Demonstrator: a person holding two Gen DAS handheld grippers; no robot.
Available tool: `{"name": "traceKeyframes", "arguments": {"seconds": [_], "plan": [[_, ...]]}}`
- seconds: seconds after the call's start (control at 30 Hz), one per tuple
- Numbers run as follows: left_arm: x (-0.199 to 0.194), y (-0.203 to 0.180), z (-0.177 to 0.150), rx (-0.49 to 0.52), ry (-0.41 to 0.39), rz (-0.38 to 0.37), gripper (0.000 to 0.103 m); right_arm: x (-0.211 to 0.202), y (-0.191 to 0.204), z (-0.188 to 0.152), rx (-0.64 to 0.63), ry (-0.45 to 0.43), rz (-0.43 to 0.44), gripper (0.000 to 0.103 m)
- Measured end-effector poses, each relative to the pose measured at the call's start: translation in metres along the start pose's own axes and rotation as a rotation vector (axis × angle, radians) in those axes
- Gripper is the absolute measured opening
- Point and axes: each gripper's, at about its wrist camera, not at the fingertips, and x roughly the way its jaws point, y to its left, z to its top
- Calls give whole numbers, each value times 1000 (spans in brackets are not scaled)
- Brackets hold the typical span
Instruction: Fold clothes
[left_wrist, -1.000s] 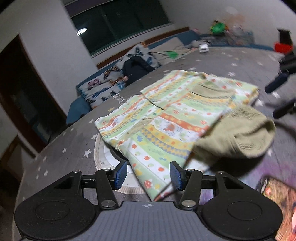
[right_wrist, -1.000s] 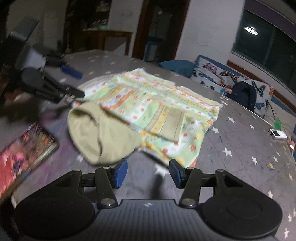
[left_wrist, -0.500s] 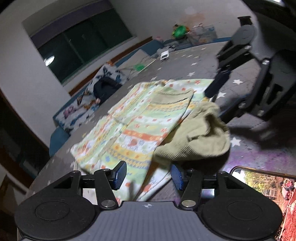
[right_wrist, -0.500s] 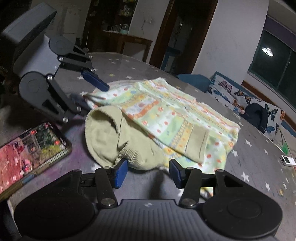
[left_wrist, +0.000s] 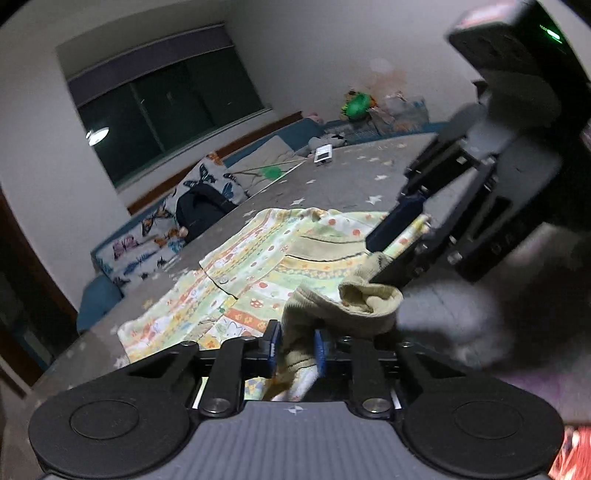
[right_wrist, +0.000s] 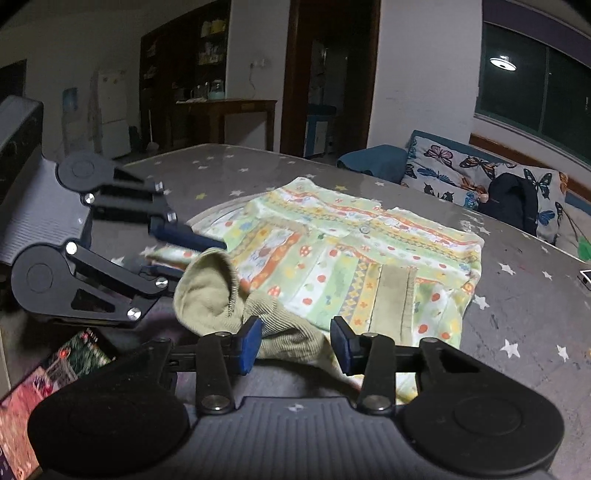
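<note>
A small patterned green-and-yellow garment (left_wrist: 266, 273) lies flat on the grey star-print table (left_wrist: 351, 173). Its olive ribbed waistband (left_wrist: 347, 306) is bunched up at the near end. My left gripper (left_wrist: 295, 349) is shut on the waistband edge. My right gripper (right_wrist: 295, 343) is open, its fingers on either side of the olive waistband (right_wrist: 221, 295) without closing on it. The garment (right_wrist: 351, 258) spreads beyond it. The left gripper also shows in the right wrist view (right_wrist: 177, 251), and the right gripper shows in the left wrist view (left_wrist: 391, 247).
A phone (right_wrist: 40, 384) with a lit screen lies on the table at the near left in the right wrist view. A small white device (left_wrist: 323, 154) lies far back on the table. A bench with butterfly cushions (right_wrist: 476, 181) and a dark bag (right_wrist: 513, 199) stands behind the table.
My left gripper moved in and closed on the olive waistband. My right gripper came closer to the waistband and stays open. The waistband is more bunched up.
</note>
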Motion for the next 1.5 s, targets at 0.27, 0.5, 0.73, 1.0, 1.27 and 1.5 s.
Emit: {"name": "traceKeyframes", "arguments": {"seconds": [0.27, 0.5, 0.73, 1.0, 1.27, 1.5], "plan": [[10, 23, 8, -164, 20, -10, 15, -12, -10, 1, 12, -9, -11, 47], [12, 28, 10, -206, 34, -13, 15, -15, -1, -15, -82, 30, 6, 58], [6, 28, 8, -191, 28, -8, 24, 12, 7, -6, -81, 11, -2, 48], [-21, 23, -6, -82, -6, 9, 61, 22, -13, 11, 83, -4, 31, 14], [-14, 12, -16, 26, 42, 23, 70, 16, -23, 17, 147, -36, 27, 13], [-12, 19, -20, -22, 85, 32, 10, -8, -16, 23, 127, -72, 40, 6]]}}
